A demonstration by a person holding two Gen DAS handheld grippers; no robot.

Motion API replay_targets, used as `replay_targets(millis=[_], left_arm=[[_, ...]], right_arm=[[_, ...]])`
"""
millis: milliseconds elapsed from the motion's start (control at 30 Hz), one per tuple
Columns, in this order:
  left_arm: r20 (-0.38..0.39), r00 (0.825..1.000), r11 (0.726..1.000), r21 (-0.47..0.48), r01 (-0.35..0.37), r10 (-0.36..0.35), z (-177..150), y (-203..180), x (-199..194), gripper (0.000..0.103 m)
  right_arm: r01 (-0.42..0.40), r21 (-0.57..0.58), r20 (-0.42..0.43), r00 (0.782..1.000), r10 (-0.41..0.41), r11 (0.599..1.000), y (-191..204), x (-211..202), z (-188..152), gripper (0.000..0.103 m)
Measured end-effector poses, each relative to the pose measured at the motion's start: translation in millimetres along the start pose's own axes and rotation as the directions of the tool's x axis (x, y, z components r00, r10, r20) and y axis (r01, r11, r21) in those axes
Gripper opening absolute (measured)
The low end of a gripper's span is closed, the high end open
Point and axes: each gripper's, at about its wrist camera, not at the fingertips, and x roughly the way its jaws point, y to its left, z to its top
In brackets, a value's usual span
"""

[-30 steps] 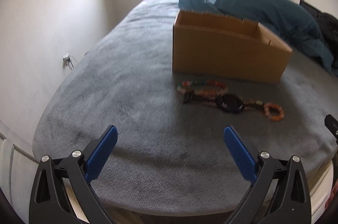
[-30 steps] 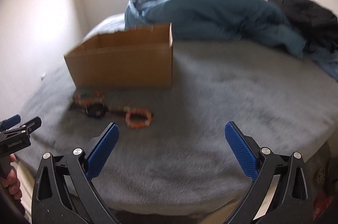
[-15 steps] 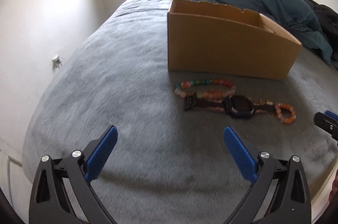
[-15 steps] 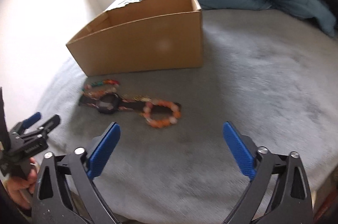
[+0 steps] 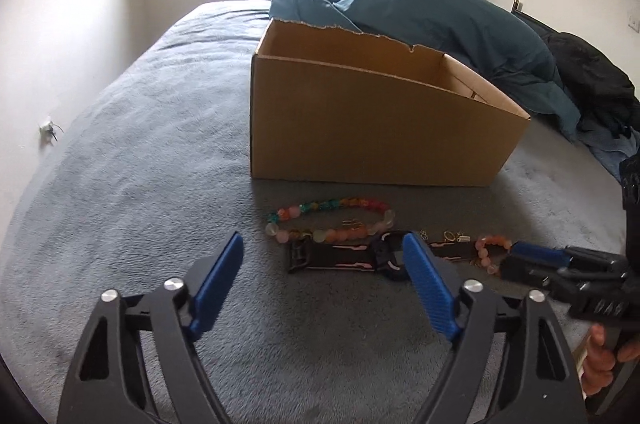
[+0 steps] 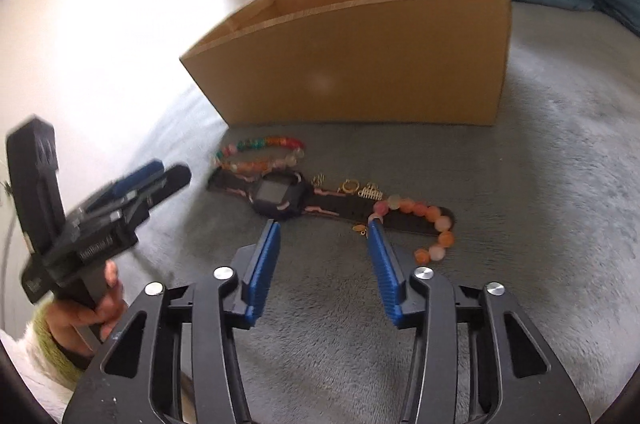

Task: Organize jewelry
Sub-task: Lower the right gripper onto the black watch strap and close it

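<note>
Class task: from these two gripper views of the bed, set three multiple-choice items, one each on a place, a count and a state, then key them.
1. The watch lies:
A in the box
B in front of the cardboard box
C on the duvet

2. Bead bracelets on the blanket:
A one
B two
C four

3. The right hand-held gripper holds:
A nothing
B the watch
C a bracelet

Key:
1 B, it lies on the blanket before the box.
2 B, a multicoloured bracelet and an orange bracelet.
3 A, its closing jaws have nothing between them.
</note>
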Motion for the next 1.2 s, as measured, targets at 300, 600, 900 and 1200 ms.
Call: replay_targets(millis=[300,600,900,1200], left_arm=[[-0.051,0.998,0.999,-0.039,0.035,-0.037,-1,9,23,0.048],[-0.104,0.994,0.997,-0.064,-0.032,0.025,-5,13,44,0.012],[-0.09,0.996,0.994,-0.112,-0.006,-0.004,-7,19,43,0.009],[-0.082,0.996,0.99,-0.136,0.02,-0.032,-10,30,28,0.002]], right_arm=[[0.163,-0.104,-0.049,0.984,-0.168,0.981,-3,28,-3,0.014],[0.249,-0.079,-0.012,0.968,-0.25,0.965,-24,9,1,0.007],[0.329,0.049,0.025,0.943,-0.331,0.943,-59,-11,9,0.007],[0.304,0.105,0.107,0.943,-0.315,0.947,-58,-34,10,0.043]])
